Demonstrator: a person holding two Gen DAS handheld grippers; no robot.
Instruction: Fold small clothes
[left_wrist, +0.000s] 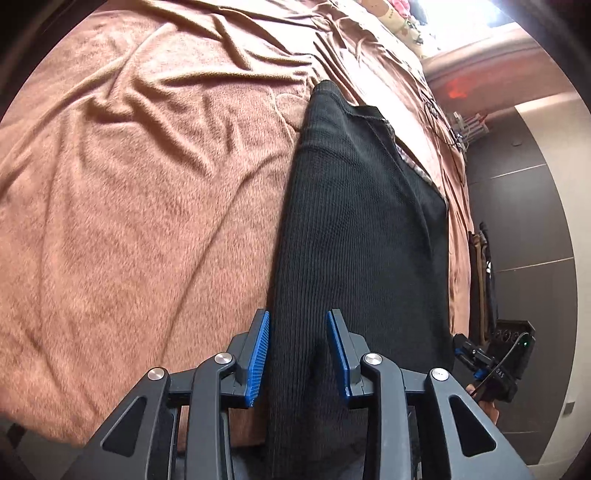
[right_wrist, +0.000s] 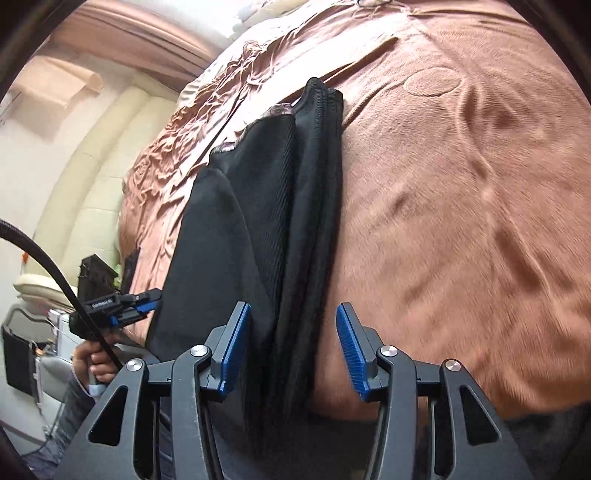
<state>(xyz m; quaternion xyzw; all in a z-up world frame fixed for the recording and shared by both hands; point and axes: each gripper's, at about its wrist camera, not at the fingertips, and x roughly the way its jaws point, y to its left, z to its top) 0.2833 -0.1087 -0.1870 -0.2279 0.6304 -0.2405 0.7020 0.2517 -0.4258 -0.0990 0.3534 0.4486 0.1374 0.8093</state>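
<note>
A black ribbed knit garment (left_wrist: 354, 221) lies folded lengthwise on a brown bedspread (left_wrist: 129, 203), its near end hanging over the bed's edge. My left gripper (left_wrist: 297, 325) is open, its blue pads either side of the garment's near end. In the right wrist view the same garment (right_wrist: 266, 221) shows stacked folded layers and a patterned lining edge. My right gripper (right_wrist: 293, 317) is open, its jaws straddling the garment's near edge. Each gripper also shows in the other's view: the right one (left_wrist: 476, 354), the left one (right_wrist: 125, 310).
The wrinkled brown bedspread (right_wrist: 461, 203) fills most of both views. A cream padded headboard (right_wrist: 92, 166) is at the left of the right wrist view. Cables and a white rack (left_wrist: 469, 125) lie by the bed's far side, above a dark floor (left_wrist: 535, 221).
</note>
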